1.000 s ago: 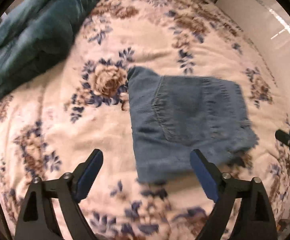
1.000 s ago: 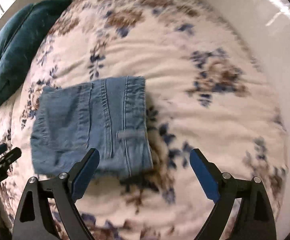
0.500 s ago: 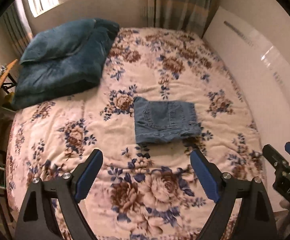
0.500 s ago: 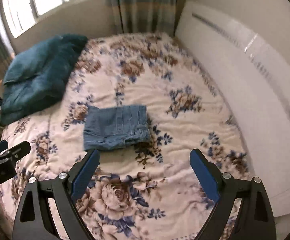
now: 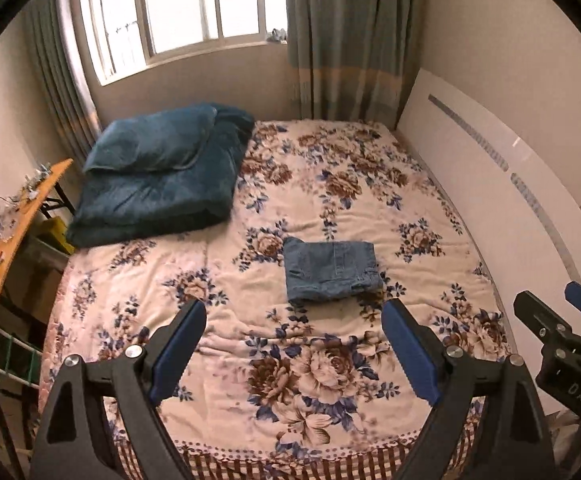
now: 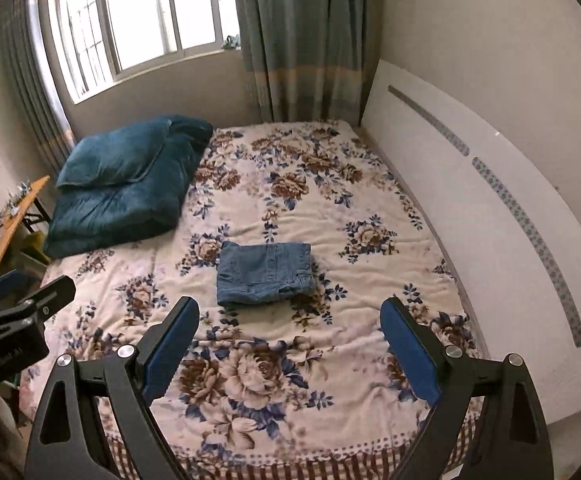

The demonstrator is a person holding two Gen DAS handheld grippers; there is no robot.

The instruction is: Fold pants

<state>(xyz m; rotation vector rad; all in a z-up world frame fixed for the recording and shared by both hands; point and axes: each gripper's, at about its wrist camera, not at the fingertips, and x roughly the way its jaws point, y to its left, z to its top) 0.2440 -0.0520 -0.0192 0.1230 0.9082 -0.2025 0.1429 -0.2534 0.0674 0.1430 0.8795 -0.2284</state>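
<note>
Blue denim pants (image 5: 331, 270), folded into a compact rectangular packet, lie flat near the middle of the bed, on the cream fleece blanket with brown and blue flower print (image 5: 354, 200). One folded edge faces the cameras; a seam line runs across the top layer.

Left gripper (image 5: 294, 350): black frame, blue pads, jaws wide apart, nothing between them. It sits above the foot of the bed, well apart from the pants, angled down at them. Pants appear just above the gap between the fingers in the left wrist view.

Right gripper (image 6: 290, 346): same build, jaws also wide apart and empty, likewise clear of the pants. Each gripper shows at the edge of the other's view, side by side.

Surroundings: dark teal plush folded duvet (image 5: 158, 176) with a matching pillow on top, at the far left corner of the bed, well apart from the pants. White glossy headboard panel (image 5: 502, 184) runs along the right side of the bed. Window with grey-green curtains (image 5: 346, 36) behind the bed. Orange wooden worktop (image 5: 14, 232) with small clutter stands left of the bed; items there too small to identify.
</note>
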